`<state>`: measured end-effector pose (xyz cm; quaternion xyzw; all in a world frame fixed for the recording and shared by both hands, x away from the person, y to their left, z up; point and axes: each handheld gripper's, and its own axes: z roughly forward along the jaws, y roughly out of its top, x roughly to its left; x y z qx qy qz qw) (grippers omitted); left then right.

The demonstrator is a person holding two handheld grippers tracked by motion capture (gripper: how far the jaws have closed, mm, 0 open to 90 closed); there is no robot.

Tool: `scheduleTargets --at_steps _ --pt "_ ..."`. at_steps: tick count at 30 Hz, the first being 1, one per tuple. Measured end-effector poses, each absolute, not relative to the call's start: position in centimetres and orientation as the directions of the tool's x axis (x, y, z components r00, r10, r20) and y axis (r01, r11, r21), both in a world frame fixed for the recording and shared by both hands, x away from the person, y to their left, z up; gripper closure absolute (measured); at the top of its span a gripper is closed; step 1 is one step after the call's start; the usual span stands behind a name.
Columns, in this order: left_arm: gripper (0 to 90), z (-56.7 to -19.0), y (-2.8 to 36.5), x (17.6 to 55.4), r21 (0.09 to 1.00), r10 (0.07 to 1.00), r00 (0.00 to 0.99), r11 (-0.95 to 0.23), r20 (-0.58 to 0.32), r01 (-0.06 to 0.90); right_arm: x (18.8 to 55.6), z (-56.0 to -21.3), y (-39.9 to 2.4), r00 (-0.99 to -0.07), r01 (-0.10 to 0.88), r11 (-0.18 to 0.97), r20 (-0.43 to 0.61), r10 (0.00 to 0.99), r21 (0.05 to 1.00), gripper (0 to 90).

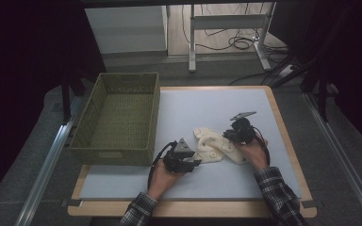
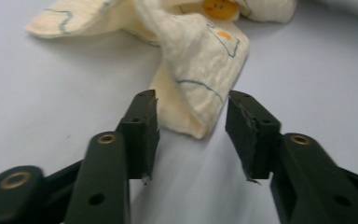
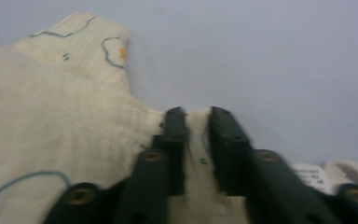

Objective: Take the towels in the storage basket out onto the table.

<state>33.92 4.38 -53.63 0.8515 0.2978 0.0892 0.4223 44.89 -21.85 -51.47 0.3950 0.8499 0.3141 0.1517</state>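
1. The cream cloth point(image 1: 217, 146) lies crumpled on the bench point(image 1: 273, 183), right of the basket point(image 1: 118, 120).
2. It looks soft, light and floppy; I'd pinch its corners or hems.
3. My right claw point(image 3: 196, 122) grips a fold; my left claw point(image 2: 191, 133) stands open around a corner.
4. The sewn label point(image 3: 310, 176) is unreadable.

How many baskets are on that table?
1. The green woven basket stands on the table's left side, beyond the left gripper and apart from the cream cloth. Nothing shows inside it.
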Motion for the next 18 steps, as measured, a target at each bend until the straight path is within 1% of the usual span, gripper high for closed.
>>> scheduleTargets --at_steps 1,2,4,5,6,7,10,12,15,18 --pt "62.3 -53.7 4.1 34.1 0.766 0.576 0.812 -0.479 -0.095 0.429 44.7 -51.3 -21.9 -0.645 0.565 0.499 -0.024 0.763 0.657 86.8" --pt "62.3 -53.9 3.9 34.2 0.76 0.573 0.815 -0.489 -0.091 0.428 44.7 -51.3 -21.9 -0.645 0.565 0.499 -0.024 0.763 0.657 86.8" --pt "72.4 -53.9 3.7 34.2 0.763 0.573 0.817 -0.495 -0.072 0.415 44.3 -50.9 -22.3 -0.647 0.555 0.494 -0.026 0.762 0.67 87.4" --pt "79.2 -53.6 3.8 34.3 0.773 0.573 0.815 -0.476 -0.09 0.42 43.8 -50.0 -22.8 -0.647 0.542 0.48 -0.022 0.762 0.689 87.5" --pt "80.9 -53.6 3.8 34.3 0.773 0.573 0.815 -0.476 -0.09 0.42 43.8 -50.0 -22.8 -0.647 0.542 0.48 -0.022 0.762 0.689 87.5" --pt "82.3 -53.0 4.2 34.4 0.779 0.58 0.81 -0.47 -0.082 0.415 43.3 -49.1 -23.5 -0.647 0.528 0.471 -0.025 0.762 0.707 87.5" --pt "83.3 -52.5 4.6 34.3 0.789 0.586 0.806 -0.459 -0.076 0.409 42.8 -48.1 -24.4 -0.64 0.513 0.457 -0.032 0.768 0.727 87.5" --pt "84.0 -51.8 5.1 34.2 0.794 0.593 0.802 -0.456 -0.066 0.403 42.2 -47.1 -25.7 -0.628 0.515 0.429 -0.015 0.778 0.742 87.5" --pt "84.4 -51.1 5.7 33.9 0.798 0.603 0.796 -0.457 -0.046 0.392 41.4 -46.6 -26.5 -0.628 0.51 0.415 -0.003 0.778 0.754 87.5" --pt "84.7 -50.4 6.2 33.3 0.8 0.608 0.793 -0.464 -0.023 0.379 39.9 -45.7 -27.6 -0.631 0.491 0.417 -0.018 0.775 0.765 87.5"
